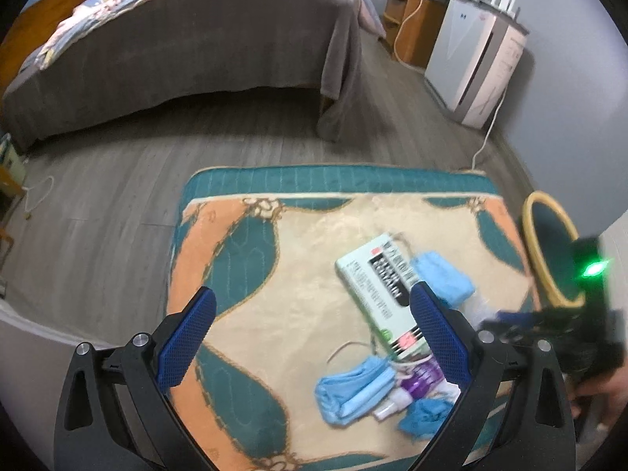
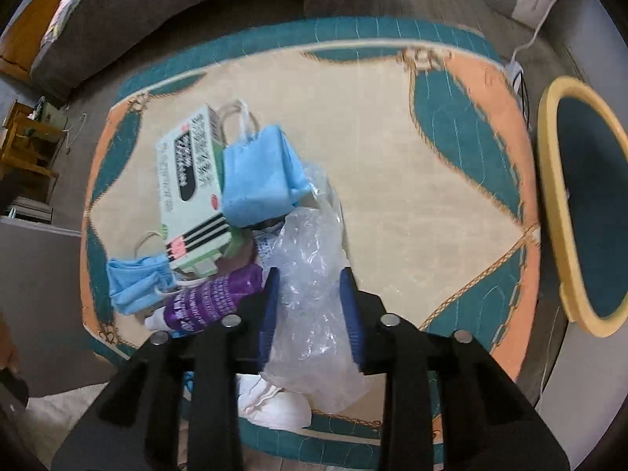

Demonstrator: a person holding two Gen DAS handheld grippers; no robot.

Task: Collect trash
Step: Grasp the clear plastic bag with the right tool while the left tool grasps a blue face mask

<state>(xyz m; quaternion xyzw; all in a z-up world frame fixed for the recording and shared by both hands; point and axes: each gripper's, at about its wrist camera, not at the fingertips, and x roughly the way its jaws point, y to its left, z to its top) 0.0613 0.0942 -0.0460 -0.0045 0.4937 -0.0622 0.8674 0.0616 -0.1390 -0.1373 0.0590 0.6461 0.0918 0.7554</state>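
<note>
Clear plastic: a crumpled bag (image 2: 310,294) sits between the blue fingers (image 2: 269,310) of the right gripper (image 2: 310,306); both pads touch its sides, so the gripper is pinching the bag, above the near edge of the mat.
Mat: a rug (image 1: 243,243) (image 2: 392,149) in teal, orange and cream lies on the grey wood floor (image 1: 98,204); all the trash lies on it.
Box: a pale green carton (image 1: 378,294) (image 2: 192,188) with black print lies flat near the middle of the mat, just beside the bag.
Masks: one blue face mask (image 2: 259,176) (image 1: 441,278) lies against the far side of the box, partly on it; a second mask (image 1: 353,390) (image 2: 135,282) lies at the near end of the box.
Bottle: a purple bottle (image 2: 212,302) (image 1: 422,378) with a white end lies on the mat between the second mask and the bag.
White thing: some crumpled white material (image 2: 274,404) lies under the bag, at the near edge of the mat; I cannot tell what it is.
Basket: a bin (image 2: 581,204) (image 1: 549,247) with a yellow rim and a dark teal inside stands just beside the right edge of the mat.
Left gripper (image 1: 314,329): its fingers are spread wide and hold nothing; it hangs above the mat, on the side far from the basket.
Bed: a bed (image 1: 176,47) with a grey cover stands beyond the far edge of the mat.
</note>
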